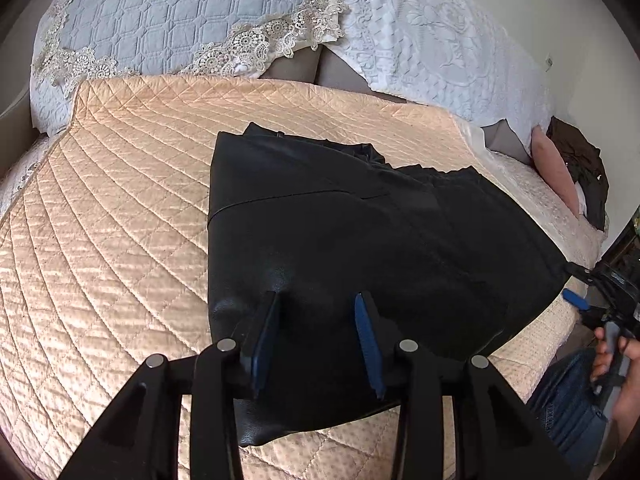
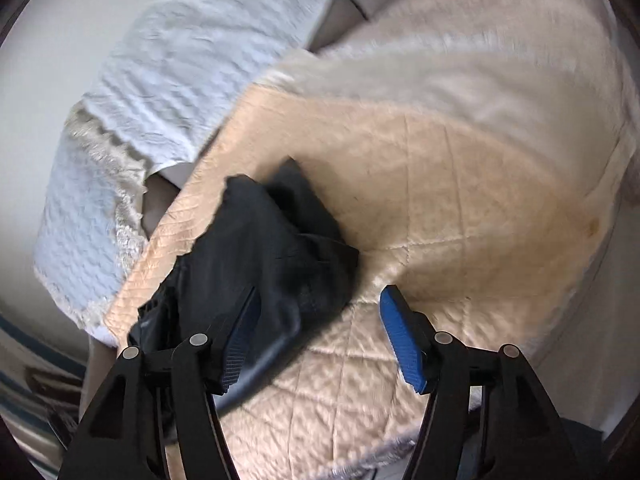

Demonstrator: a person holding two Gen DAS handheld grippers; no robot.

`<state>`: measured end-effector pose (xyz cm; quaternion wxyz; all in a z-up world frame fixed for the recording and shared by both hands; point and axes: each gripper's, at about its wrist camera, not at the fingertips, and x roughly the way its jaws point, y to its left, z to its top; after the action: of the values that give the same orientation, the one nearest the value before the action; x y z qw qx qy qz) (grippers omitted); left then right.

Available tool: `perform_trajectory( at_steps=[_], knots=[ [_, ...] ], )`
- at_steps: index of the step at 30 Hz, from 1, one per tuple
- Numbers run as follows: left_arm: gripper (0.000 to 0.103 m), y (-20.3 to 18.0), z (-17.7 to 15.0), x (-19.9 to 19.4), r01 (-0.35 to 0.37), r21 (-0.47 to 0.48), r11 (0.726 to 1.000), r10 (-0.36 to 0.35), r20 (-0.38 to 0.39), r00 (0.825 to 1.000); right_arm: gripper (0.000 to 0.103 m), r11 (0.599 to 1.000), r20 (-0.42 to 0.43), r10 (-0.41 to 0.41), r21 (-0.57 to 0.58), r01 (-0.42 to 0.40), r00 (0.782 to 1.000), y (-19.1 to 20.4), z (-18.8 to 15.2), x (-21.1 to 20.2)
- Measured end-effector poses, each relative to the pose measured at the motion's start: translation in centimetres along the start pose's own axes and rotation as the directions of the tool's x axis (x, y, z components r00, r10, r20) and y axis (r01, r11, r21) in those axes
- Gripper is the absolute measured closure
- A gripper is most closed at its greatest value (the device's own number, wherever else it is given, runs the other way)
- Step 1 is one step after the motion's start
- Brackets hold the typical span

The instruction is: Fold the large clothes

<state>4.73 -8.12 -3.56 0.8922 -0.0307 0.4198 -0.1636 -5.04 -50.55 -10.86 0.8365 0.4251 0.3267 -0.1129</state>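
**Black garment folded on the peach quilt, right jaws spread, left jaws on the near edge**

Seen from the left wrist: black garment (image 1: pixel 360 236) lying folded and fairly flat on the peach quilt (image 1: pixel 112 216), toward the quilt's right side, near edge at the bed's front. Left hand-held gripper (image 1: pixel 316 300) low over that near edge, blue pads partly apart with the dark fabric between and under them; cannot tell whether the pads actually press the cloth. Behind the garment, a pale blue quilted pillow with lace trim (image 1: pixel 160 16) and a white embossed pillow (image 1: pixel 432 32) against the wall. To the garment's far right, a pink cushion (image 1: pixel 556 168) and a dark brown bundle of cloth (image 1: pixel 584 164). At the right edge of this view only, the right hand-held gripper (image 1: pixel 576 284) seen from outside, just off the garment's right corner, with a person's hand (image 1: pixel 616 356) on its handle and a denim-clad leg (image 1: pixel 568 404) below.

Seen from the right wrist, blurred: right hand-held gripper (image 2: pixel 320 308) with jaws wide apart, nothing clamped. Left finger (image 2: pixel 240 340) over the garment's (image 2: pixel 260 248) corner, right finger over bare quilt (image 2: pixel 460 208). Here the garment looks bunched and narrow, not flat. White pillow (image 2: pixel 192 60) beyond it; pink cushion and brown bundle out of this view.
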Motion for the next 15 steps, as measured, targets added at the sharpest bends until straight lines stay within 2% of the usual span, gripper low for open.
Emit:
perform_trajectory(
  at_steps=[2, 4, 7, 10, 15],
  knots=[
    [0.062, 0.0, 0.0, 0.0, 0.001, 0.001, 1.000, -0.001, -0.001, 1.000, 0.040, 0.999, 0.020, 0.045, -0.012, -0.045, 0.999, 0.4, 0.7, 0.7],
    [0.062, 0.0, 0.0, 0.0, 0.003, -0.002, 1.000, -0.003, 0.000, 1.000, 0.037, 0.998, 0.003, 0.042, -0.038, -0.042, 0.999, 0.8, 1.4, 2.3],
    [0.062, 0.0, -0.1, 0.0, 0.005, -0.004, 1.000, -0.005, 0.002, 1.000, 0.037, 0.998, 0.026, 0.057, -0.027, -0.056, 0.998, 1.1, 1.1, 2.4],
    [0.062, 0.1, -0.1, 0.0, 0.011, -0.009, 1.000, -0.011, 0.004, 1.000, 0.037, 0.992, 0.000, 0.119, -0.030, -0.119, 0.993, 1.5, 0.0, 1.9],
    [0.062, 0.1, -0.2, 0.1, 0.010, -0.009, 1.000, -0.009, 0.002, 1.000, 0.037, 0.995, 0.031, 0.097, -0.026, -0.096, 0.995, 1.8, 1.0, 2.8]
  ],
)
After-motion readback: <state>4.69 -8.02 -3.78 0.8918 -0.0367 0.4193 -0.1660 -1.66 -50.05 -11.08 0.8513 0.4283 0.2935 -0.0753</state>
